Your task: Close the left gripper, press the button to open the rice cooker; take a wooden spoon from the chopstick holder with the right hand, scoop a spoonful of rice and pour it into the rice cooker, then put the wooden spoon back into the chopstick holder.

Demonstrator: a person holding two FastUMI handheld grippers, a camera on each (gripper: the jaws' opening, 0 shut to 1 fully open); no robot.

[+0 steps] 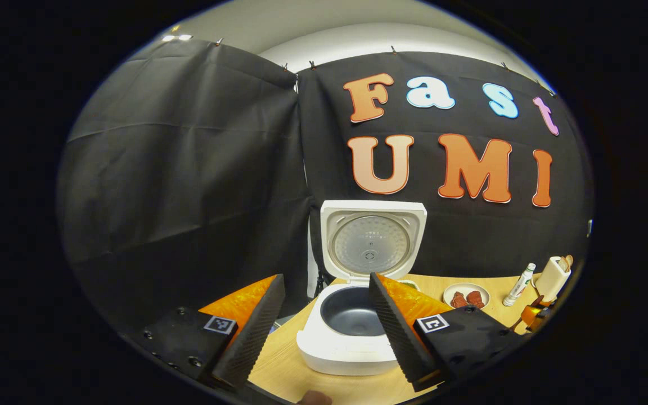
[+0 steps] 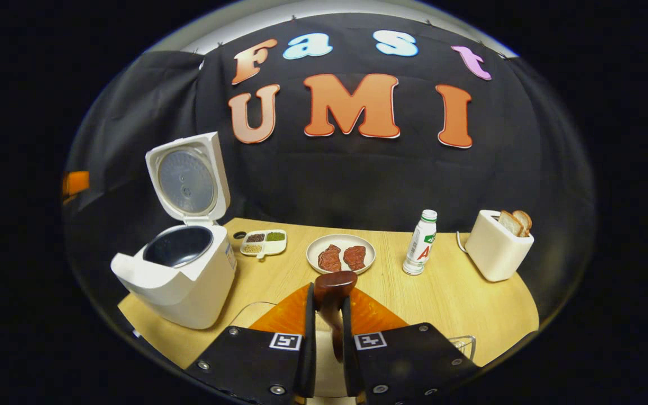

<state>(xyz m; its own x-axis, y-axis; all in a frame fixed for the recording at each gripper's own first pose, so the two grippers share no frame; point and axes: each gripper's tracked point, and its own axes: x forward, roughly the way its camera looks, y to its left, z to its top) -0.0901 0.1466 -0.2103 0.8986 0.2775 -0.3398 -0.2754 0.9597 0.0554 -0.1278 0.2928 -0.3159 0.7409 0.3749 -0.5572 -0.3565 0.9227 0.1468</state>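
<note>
No readable text; bottle (image 2: pixel 420 242) label illegible.

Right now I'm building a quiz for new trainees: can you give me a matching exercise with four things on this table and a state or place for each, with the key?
Things:
1. white rice cooker
2. brown wooden spoon
3. white toaster
4. round white plate

States:
A. holds two slices of bread
B. lid up, dark pot bare
C. carries two reddish pieces of meat
D. clamped in the right hand-held gripper

Pairs: 1-B, 2-D, 3-A, 4-C
</note>
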